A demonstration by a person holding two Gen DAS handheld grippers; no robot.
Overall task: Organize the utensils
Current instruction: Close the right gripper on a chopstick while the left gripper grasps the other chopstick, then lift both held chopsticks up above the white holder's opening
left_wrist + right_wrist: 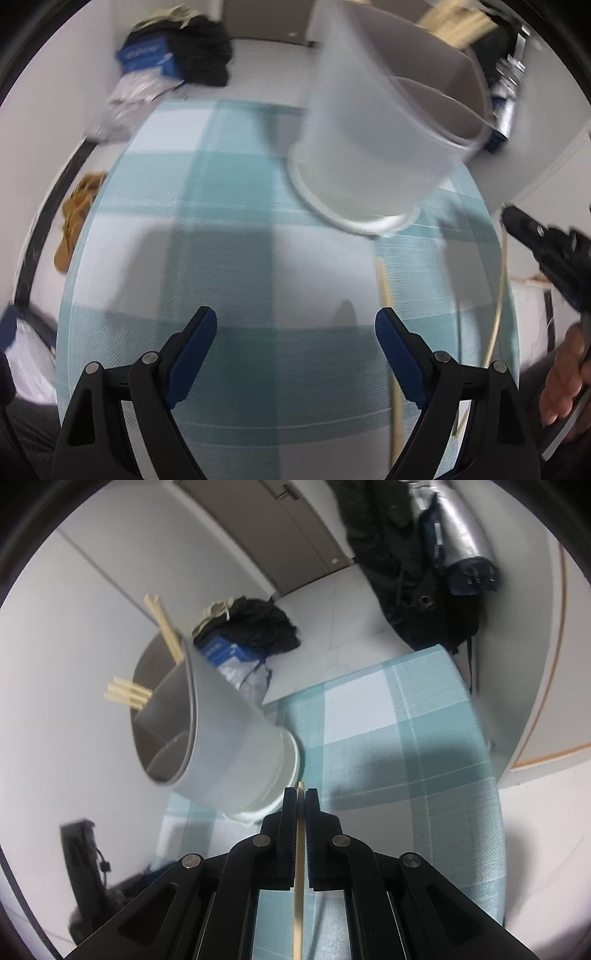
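A pale grey divided utensil holder (380, 129) stands on the teal-and-white checked tablecloth (229, 258), beyond my left gripper (295, 325) and to its right. That gripper is open with nothing between its fingers. A wooden chopstick (386, 291) lies on the cloth just right of it. In the right wrist view my right gripper (301, 794) is shut on a single chopstick (299, 867) that runs back along its fingers. The holder (229, 738) stands close ahead to the left, with several chopsticks (129, 694) in its compartments. The right gripper (546, 251) also shows at the left view's right edge.
The table is narrow, with floor on both long sides. On the floor beyond it lie a dark clothes pile with a blue box (229, 653), black bags (413, 590) and a brown bundle (75, 218). A closed door (280, 535) stands behind. A hand (565, 369) grips the right tool.
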